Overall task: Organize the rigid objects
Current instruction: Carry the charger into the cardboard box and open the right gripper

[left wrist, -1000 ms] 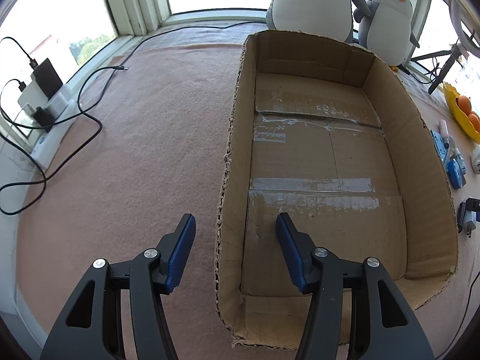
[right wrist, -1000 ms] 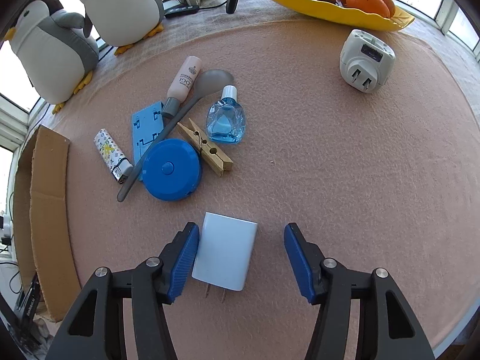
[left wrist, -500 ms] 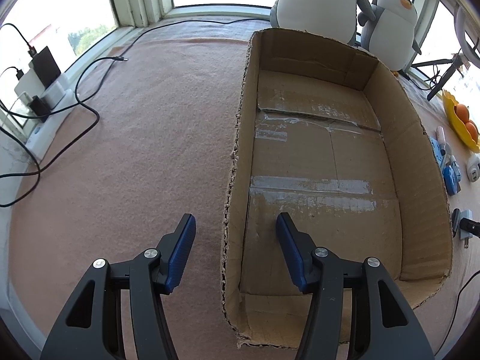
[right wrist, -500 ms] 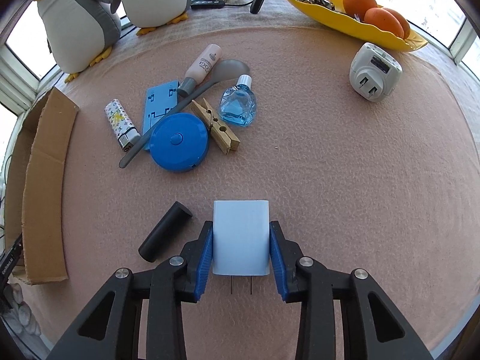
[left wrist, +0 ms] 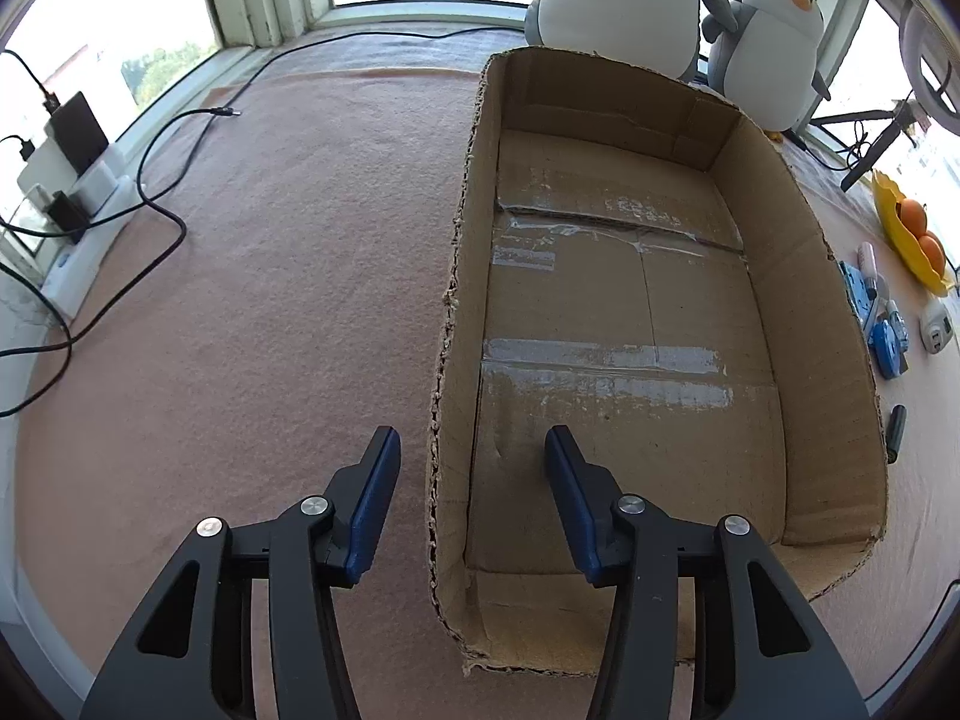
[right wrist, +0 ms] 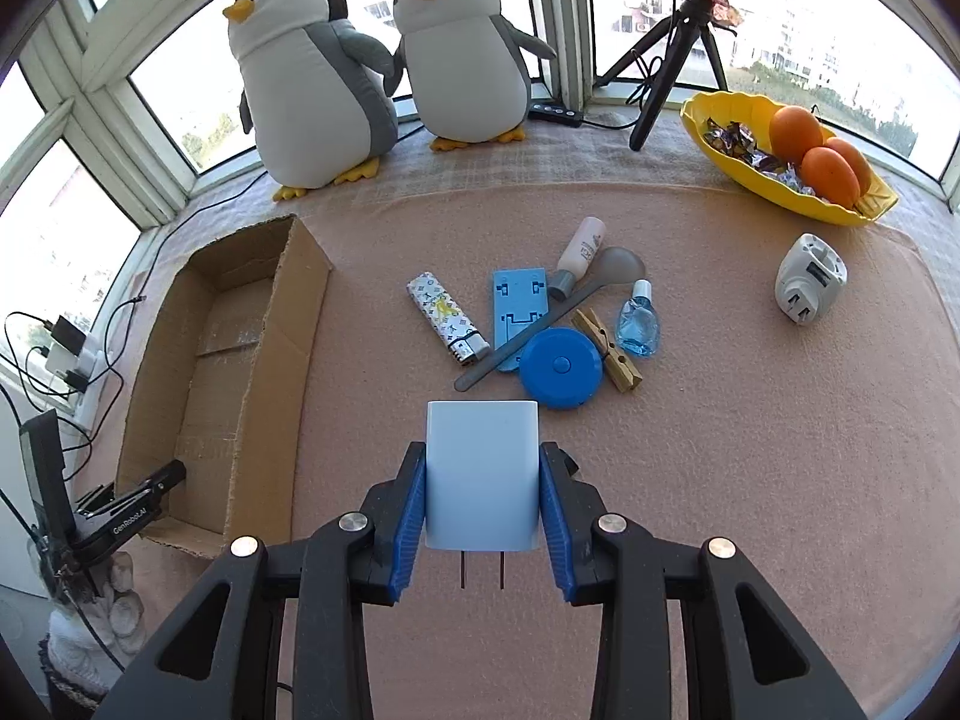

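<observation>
My right gripper [right wrist: 481,480] is shut on a white plug charger [right wrist: 480,468], prongs pointing back at the camera, held above the pink table. Beyond it lie a blue tape measure [right wrist: 561,367], a clothespin [right wrist: 606,349], a lighter [right wrist: 446,318], a blue plate [right wrist: 519,315], a grey spoon [right wrist: 558,306], a small tube [right wrist: 581,252], a blue bottle [right wrist: 639,327] and a white travel adapter [right wrist: 810,287]. The open cardboard box [right wrist: 282,324] stands to the left. My left gripper [left wrist: 471,498] is open and empty, straddling the box's left wall [left wrist: 447,360].
Two plush penguins [right wrist: 312,84] stand at the back by the window. A yellow bowl [right wrist: 786,180] holds oranges and sweets at the right. A tripod [right wrist: 666,54] stands behind. Cables and a power strip [left wrist: 72,204] lie at the table's left edge. A black cylinder [left wrist: 896,429] lies right of the box.
My right gripper closed on the white charger and lifted it, pulling back and tilting up so the whole table shows. The left gripper stayed open at the box's wall.
</observation>
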### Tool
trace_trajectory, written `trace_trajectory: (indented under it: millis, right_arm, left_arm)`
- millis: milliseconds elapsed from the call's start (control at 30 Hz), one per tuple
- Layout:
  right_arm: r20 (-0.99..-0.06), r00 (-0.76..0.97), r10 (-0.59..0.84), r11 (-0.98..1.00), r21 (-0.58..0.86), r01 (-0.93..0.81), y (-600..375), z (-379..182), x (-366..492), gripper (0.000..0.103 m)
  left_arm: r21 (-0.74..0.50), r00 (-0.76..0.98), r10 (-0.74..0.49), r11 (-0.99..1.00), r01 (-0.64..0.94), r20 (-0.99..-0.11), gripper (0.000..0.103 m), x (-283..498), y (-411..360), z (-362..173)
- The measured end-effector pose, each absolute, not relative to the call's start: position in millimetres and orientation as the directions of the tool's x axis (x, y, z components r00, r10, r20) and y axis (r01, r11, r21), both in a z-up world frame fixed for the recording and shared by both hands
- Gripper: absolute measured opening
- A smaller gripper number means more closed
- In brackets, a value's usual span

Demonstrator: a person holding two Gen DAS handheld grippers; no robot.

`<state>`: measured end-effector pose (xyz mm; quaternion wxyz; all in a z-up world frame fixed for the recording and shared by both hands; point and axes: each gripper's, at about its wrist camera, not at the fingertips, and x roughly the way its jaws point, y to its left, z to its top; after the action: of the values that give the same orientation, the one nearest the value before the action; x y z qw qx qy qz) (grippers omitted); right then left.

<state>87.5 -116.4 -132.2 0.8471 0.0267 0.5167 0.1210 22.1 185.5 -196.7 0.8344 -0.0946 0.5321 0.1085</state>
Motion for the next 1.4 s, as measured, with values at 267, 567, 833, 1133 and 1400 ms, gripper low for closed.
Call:
trace_trajectory:
  millis: [267,567,833,1133,1400]
  right_arm:
    - [-0.846,0.397,0.355,0.915,0.227,-0.334,-39,-125,73,0.032]
    - [-0.864,0.351,0.361,0.88,0.191,-0.435,25,-148,64,0.032]
    - [-0.876,0.327,0.354,0.869,0.179,-0.462,46,-159,67,0.032]
    - [-0.862,0.34,0.376,0.859,0.187,-0.476,46,-155,64,0.056]
    - [-0.852,0.353,0.386,0.872,0.212,-0.441,28,-147,64,0.056]
  left_arm:
    - [-0.057,0.419,0.072,0.956,-0.287,-0.905,0.049,20,188,-198]
    - [-0.062,0.423,0.07,0.955,-0.291,-0.903,0.049,19,189,-199]
    - [-0.062,0.425,0.072,0.954,-0.293,-0.902,0.049,19,188,-199]
    - [-0.053,0.423,0.079,0.955,-0.292,-0.903,0.049,20,188,-198]
    - [-0.049,0.422,0.083,0.955,-0.292,-0.903,0.049,22,187,-198]
